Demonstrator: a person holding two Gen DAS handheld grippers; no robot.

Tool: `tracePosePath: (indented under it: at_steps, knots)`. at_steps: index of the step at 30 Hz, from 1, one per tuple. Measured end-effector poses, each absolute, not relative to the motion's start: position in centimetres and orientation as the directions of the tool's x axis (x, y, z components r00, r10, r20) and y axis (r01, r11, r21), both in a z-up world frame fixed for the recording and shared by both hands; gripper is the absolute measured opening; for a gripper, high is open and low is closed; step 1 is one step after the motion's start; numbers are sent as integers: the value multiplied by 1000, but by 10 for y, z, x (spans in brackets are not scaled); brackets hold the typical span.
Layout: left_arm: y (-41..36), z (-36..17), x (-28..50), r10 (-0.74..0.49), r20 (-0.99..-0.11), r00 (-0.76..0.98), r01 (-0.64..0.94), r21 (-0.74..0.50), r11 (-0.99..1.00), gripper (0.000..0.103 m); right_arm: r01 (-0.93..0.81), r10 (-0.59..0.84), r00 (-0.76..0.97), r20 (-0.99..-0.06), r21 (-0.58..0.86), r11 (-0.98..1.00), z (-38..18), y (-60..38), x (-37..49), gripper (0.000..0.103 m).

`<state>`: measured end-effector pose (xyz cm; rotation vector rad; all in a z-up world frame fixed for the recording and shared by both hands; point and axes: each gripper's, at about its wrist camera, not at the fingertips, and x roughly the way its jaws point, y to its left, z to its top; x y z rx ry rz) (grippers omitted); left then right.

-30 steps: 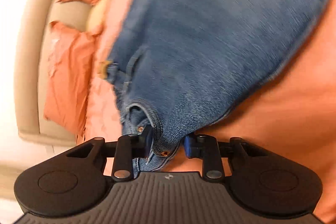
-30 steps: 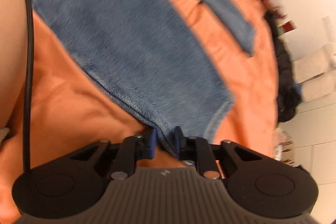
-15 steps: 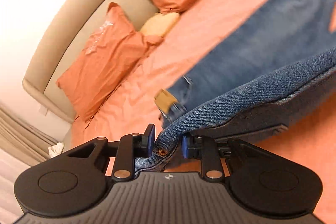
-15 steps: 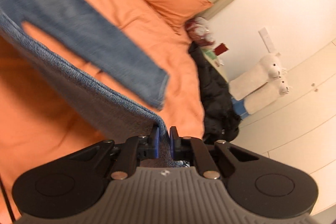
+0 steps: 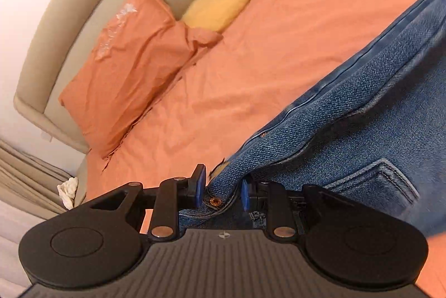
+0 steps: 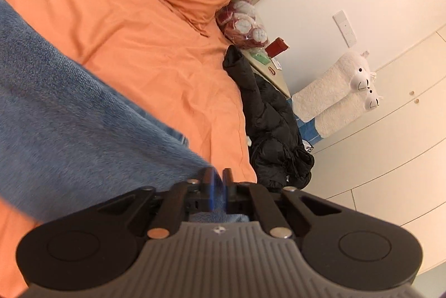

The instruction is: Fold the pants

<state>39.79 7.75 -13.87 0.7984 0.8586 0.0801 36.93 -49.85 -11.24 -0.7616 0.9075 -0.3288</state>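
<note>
The blue denim pants (image 5: 362, 130) lie on an orange bed. My left gripper (image 5: 220, 190) is shut on the waistband corner by a copper rivet, with a back pocket to its right. My right gripper (image 6: 218, 186) is shut on the hem end of a pant leg (image 6: 69, 130), which stretches away to the left. The rest of the pants is out of frame.
The orange bedsheet (image 5: 264, 60) covers the bed. Two orange pillows (image 5: 125, 60) and a yellow cushion (image 5: 217, 7) lean on a beige headboard (image 5: 55, 33). A black jacket (image 6: 273, 125), a bedside table with clutter (image 6: 267, 58) and white plush toys (image 6: 334, 91) stand beside the bed.
Both grippers carried the held pants over toward the far side of the bed and lowered them. The folded denim now lies over the other leg.
</note>
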Motion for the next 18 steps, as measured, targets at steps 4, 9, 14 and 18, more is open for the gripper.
tracePosePath:
  at_steps: [4,9,14,18]
  knots:
    - [71,-177,428,385,-677,627,289,661,692,29,-55,-525,545,-654,-652,756,-133,-518,411,0]
    - [78,-214,444,387,-718,578,344,645,682,30,-165,-391,497,-775,-527,834,-166,-517,439,0]
    - [83,-217,439,366,-715,596,374,651,661,30,-304,-190,500,-845,-377,875,-181,-512,448,43]
    - [85,-219,432,350,-706,615,385,657,649,30,-521,-99,462,-882,-360,774,-195,-487,455,46]
